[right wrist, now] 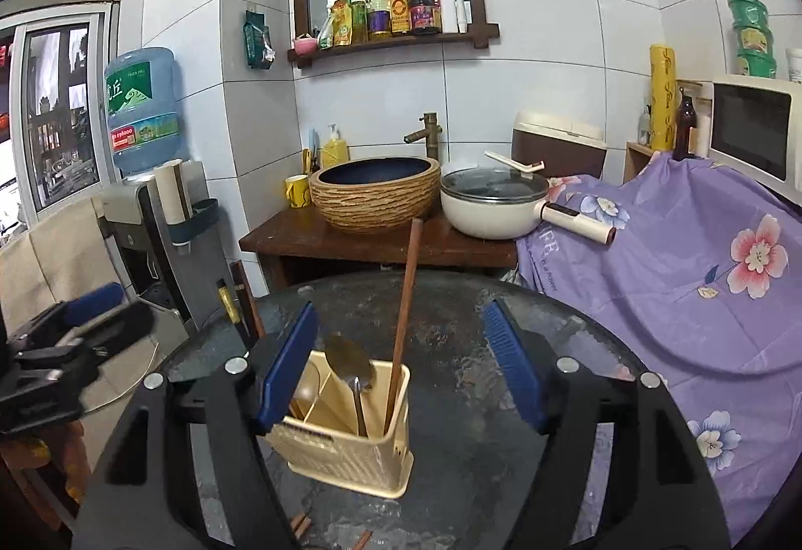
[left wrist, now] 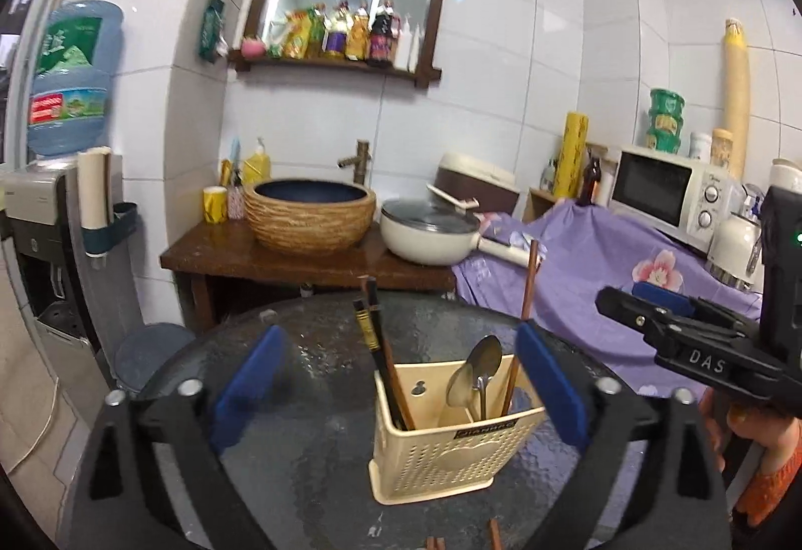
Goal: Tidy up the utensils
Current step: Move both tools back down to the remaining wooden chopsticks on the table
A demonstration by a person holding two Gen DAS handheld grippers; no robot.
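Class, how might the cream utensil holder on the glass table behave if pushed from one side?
The utensil holder looks like thin perforated plastic, so probably light. On the smooth glass table it would likely slide. Tall chopsticks leaning above its rim might tip it.

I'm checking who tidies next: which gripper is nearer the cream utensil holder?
Right, by a little. The right gripper has its left pad against the utensil holder; the left gripper only frames the holder between open jaws.
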